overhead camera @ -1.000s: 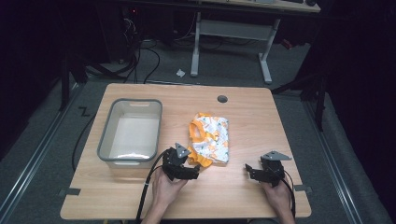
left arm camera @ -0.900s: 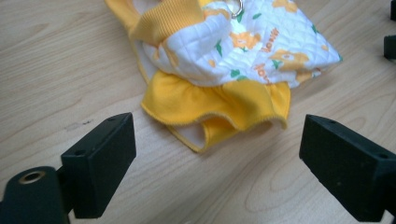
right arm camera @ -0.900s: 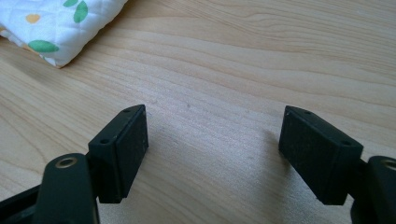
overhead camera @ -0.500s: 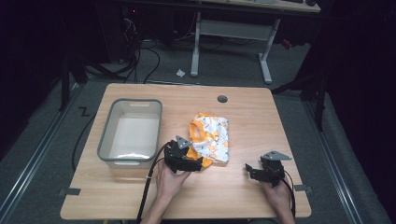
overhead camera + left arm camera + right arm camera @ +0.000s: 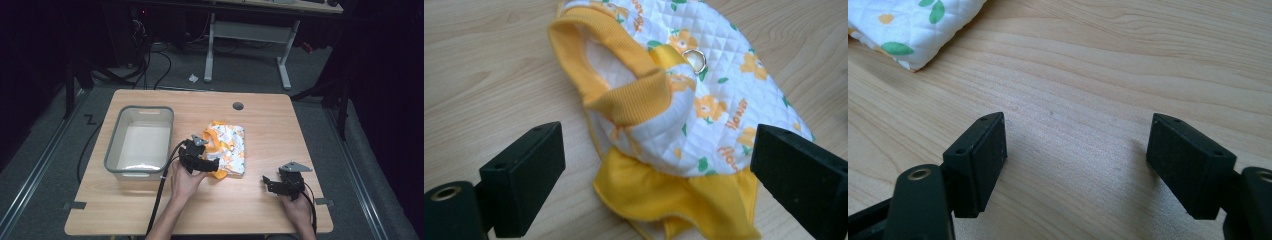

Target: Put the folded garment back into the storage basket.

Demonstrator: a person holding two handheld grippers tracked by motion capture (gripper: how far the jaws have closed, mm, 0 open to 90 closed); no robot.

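Since a second ago, moved the left gripper (image 5: 202, 160) forward from the table's (image 5: 260, 125) near edge, jaws spread wide astride the quilted garment's (image 5: 704, 95) yellow hem, probably for a pinch; garment mid-table, bin (image 5: 140, 142) at nine o'clock, right gripper (image 5: 280, 184) spread, idle at four o'clock.

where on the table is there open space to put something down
Bare wood lies right of the quilted garment up to the table edge, and along the near edge between both hands. The grey bin and left gripper crowd the left-centre.
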